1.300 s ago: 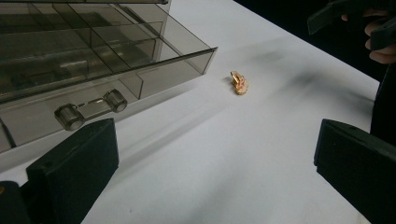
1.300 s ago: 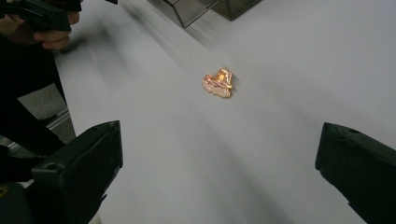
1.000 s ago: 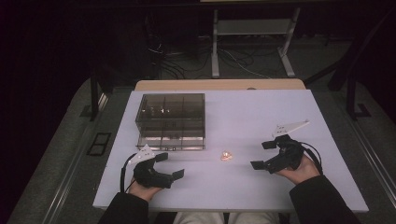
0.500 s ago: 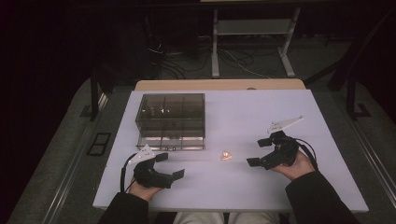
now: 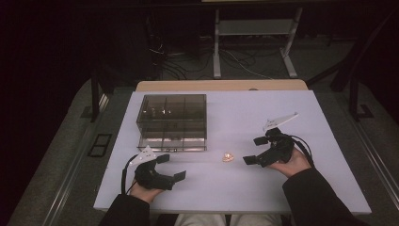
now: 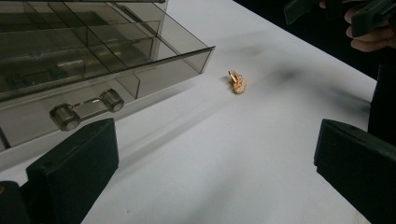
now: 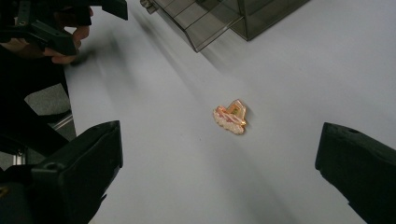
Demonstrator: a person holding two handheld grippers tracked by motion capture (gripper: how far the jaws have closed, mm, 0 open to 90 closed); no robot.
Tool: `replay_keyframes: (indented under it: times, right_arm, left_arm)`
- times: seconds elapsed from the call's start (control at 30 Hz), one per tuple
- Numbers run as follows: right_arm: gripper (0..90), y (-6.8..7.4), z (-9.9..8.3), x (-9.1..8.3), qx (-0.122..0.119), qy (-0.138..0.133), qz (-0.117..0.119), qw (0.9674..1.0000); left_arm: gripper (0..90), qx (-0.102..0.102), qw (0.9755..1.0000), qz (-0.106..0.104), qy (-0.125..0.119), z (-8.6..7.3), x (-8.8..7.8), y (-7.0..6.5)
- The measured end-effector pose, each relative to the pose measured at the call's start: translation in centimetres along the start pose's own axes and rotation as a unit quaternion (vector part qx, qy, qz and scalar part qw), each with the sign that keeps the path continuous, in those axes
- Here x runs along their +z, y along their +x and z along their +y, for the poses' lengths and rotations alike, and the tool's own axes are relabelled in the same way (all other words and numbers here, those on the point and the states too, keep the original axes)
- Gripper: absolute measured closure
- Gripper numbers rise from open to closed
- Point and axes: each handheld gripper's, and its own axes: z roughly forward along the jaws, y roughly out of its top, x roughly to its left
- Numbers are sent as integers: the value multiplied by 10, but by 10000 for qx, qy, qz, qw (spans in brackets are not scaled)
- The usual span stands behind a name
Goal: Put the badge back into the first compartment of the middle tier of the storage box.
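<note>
- Since a second ago, the right gripper has slid toward the charm; the left gripper has stayed put.
- The charm lies on the table, just beside the right gripper at its 9 o'clock, at about 5 o'clock from the box.
- Both grippers' jaws are spread and empty.
- The drawer stands pulled out, probably to take the charm.

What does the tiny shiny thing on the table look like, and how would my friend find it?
Start at the smoky see-through drawer box on the white table. Just off its open drawer's near right corner, between the two black grippers, lies a little charm. It is the one small gold and pink piece there, flat on the bare tabletop, touching nothing.
</note>
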Motion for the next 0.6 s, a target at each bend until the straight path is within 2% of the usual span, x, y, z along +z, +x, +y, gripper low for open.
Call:
replay_keyframes:
  times: [0.6]
  right_arm:
    - [3,-6,10,19,16,46,121,9999]
  left_arm:
    - [0,-13,10000,-21,-5,0,0,0]
